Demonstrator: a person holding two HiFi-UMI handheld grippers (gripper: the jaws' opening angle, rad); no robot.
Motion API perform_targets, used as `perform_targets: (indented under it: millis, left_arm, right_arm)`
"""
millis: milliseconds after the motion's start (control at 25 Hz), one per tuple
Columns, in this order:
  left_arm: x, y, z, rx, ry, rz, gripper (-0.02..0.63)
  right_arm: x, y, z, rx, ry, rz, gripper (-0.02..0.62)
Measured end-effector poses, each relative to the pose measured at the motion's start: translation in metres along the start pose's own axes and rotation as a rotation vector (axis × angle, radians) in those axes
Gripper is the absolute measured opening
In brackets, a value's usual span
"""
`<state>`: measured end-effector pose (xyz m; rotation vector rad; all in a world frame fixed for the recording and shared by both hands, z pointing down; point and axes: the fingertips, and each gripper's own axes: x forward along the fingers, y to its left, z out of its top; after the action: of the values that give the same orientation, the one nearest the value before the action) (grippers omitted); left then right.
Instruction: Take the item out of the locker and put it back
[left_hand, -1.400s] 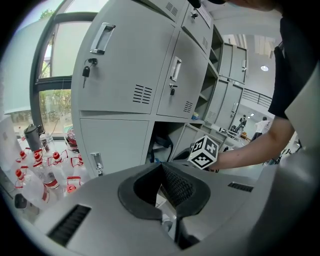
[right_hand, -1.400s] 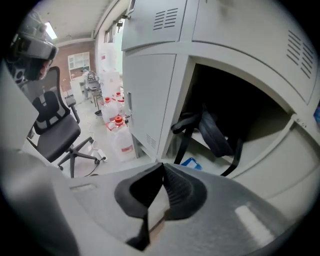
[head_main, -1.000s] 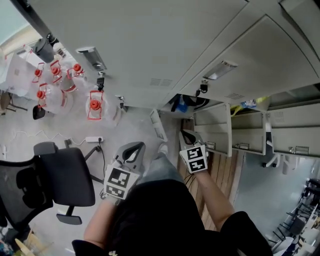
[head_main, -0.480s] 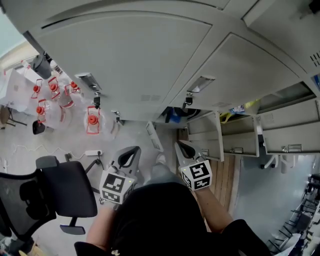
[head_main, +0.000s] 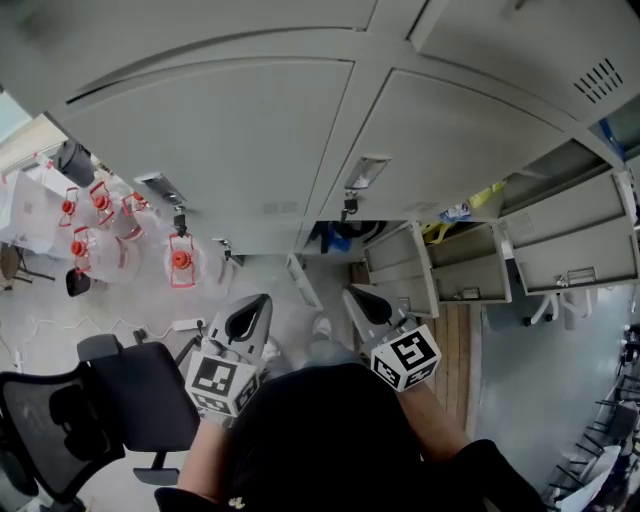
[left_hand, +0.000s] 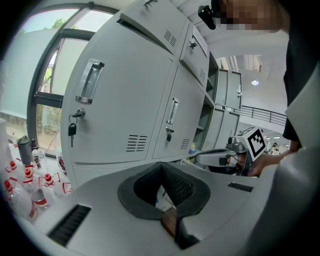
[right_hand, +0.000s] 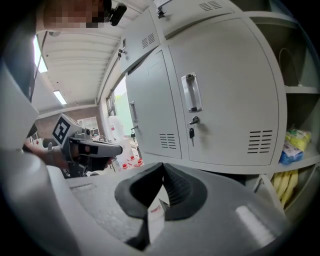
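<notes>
The left claw (head_main: 250, 312) and right claw (head_main: 362, 300) are held fully closed and empty. The lockers (head_main: 230, 150) have been approached; retrieval is judged not yet begun.

The person holds both claws low in front of the body, side by side and near each other, tips pointing to the far side. The left claw (head_main: 255, 310) has its jaws pressed together with nothing between them. Its left marker cube (head_main: 222, 380) sits at the near end, just ahead of the bare left forearm (head_main: 205, 455). The right claw (head_main: 362, 300) is likewise closed tight and empty, its right marker cube (head_main: 405, 358) tilted, the right forearm (head_main: 438, 420) running back from it.
</notes>
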<state>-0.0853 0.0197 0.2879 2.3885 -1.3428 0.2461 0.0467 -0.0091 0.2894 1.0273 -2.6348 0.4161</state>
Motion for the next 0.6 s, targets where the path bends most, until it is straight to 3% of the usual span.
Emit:
perform_targets:
  millis: [600]
  left_arm:
    - [0.008,-0.024,0.027,0.019,-0.07,-0.048,0.008]
  right_arm:
    - [-0.022,-0.006,0.021,0.057,-0.114,0.02,-0.003]
